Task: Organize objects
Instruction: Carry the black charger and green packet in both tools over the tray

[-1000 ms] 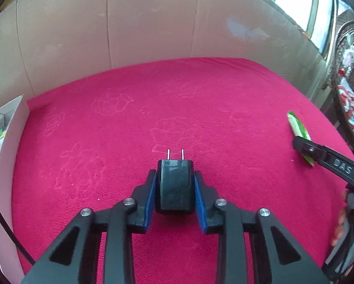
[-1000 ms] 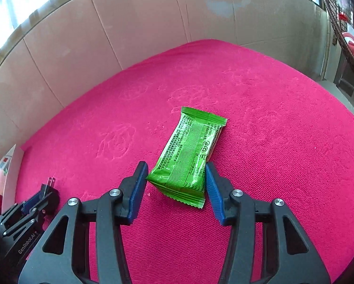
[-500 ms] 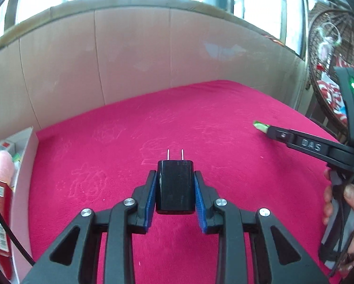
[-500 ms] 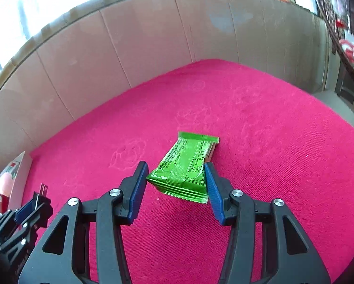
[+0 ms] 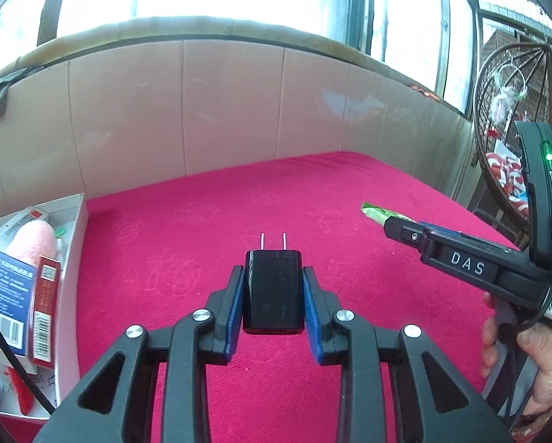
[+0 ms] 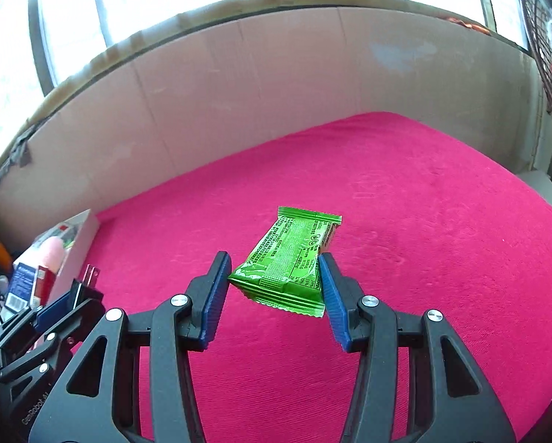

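Pink surface (image 6: 405, 192) lying under everything. White box (image 5: 71, 258) sitting at surface's left edge. Right gripper (image 6: 274, 288) clamping green snack packet (image 6: 287, 258) above surface. Left gripper (image 5: 273, 295) pinching black charger plug (image 5: 272, 291) above surface, nearer box.

Black charger (image 5: 272, 291): smooth, glossy plastic with two bare metal prongs. Left gripper (image 5: 272, 297) and right gripper (image 6: 276, 288): matt black plastic frames, ribbed blue pads, shiny metal rivets. Green snack packet (image 6: 290, 262): glossy printed film, crimped at both ends. Red cloth (image 5: 313, 199): rough, towel-like pile with faint embossed patterns. White box (image 5: 74, 254): matt, probably cardboard, holding printed paper cartons and a fuzzy pink item. Back panels: smooth, matt beige.
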### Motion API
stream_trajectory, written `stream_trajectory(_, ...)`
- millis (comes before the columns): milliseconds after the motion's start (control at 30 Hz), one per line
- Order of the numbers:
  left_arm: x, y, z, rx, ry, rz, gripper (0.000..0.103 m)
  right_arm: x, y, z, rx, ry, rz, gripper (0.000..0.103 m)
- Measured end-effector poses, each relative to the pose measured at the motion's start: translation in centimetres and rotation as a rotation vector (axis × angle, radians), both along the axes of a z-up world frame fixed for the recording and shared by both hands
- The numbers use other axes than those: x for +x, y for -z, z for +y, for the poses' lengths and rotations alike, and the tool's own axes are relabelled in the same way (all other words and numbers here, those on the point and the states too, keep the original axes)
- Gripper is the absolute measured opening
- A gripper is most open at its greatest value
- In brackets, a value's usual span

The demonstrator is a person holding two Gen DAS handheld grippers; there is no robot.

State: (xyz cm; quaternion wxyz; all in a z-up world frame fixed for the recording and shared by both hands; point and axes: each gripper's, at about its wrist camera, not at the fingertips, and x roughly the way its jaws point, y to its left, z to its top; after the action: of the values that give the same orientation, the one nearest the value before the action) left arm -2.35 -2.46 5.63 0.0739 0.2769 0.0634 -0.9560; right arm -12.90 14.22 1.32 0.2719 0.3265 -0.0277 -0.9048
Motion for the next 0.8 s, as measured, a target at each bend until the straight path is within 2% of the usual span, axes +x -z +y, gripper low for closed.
stream_trajectory(300,2.4,-1.8,-1.1,0.020,-0.027,0.062,0.029,2.6,-1.5,-2.1,-0.002,-0.044,0.034,0.048)
stream_trajectory(800,6.3,-3.7,-4.5,0.034,-0.133,0.140,0.029,5.9,-3.3,-5.9,0.016,-0.132,0.072,0.048)
